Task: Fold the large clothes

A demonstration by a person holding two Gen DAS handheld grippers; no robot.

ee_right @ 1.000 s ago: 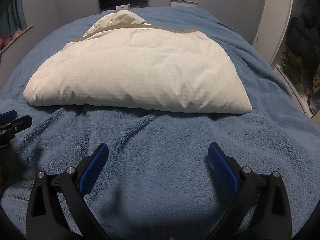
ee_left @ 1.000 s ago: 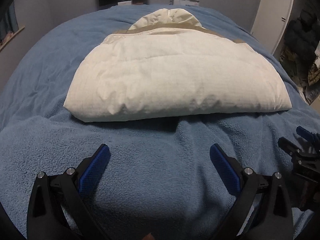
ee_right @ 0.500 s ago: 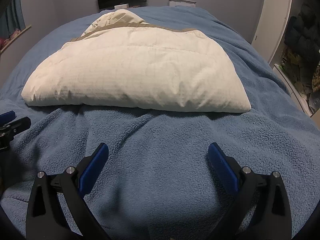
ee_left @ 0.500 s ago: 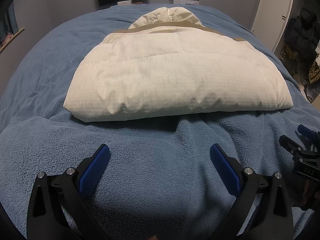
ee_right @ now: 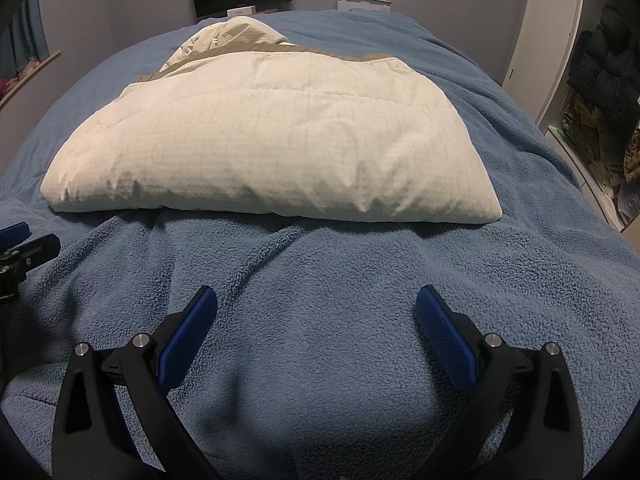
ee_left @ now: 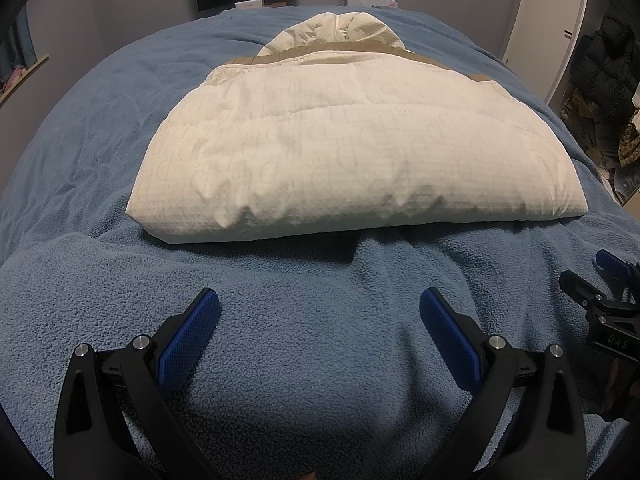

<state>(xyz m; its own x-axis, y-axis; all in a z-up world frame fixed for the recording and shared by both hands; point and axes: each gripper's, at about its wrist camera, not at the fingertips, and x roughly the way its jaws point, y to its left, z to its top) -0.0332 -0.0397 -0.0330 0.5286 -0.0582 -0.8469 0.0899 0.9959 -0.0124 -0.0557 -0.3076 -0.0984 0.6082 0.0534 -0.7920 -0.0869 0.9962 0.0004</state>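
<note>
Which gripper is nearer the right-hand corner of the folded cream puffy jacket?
Right. The right gripper sits below the cream puffy jacket's right half, nearer that corner. The left gripper faces the left half. Both open, neither touching it.

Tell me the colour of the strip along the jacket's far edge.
Tan, on the cream jacket; the strip shows best in the left wrist view.

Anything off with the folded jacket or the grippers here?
Nothing stands out. The cream jacket lies folded flat on the blue blanket, its hood poking out at the far end. Left gripper and right gripper are open, clear of it.
</note>
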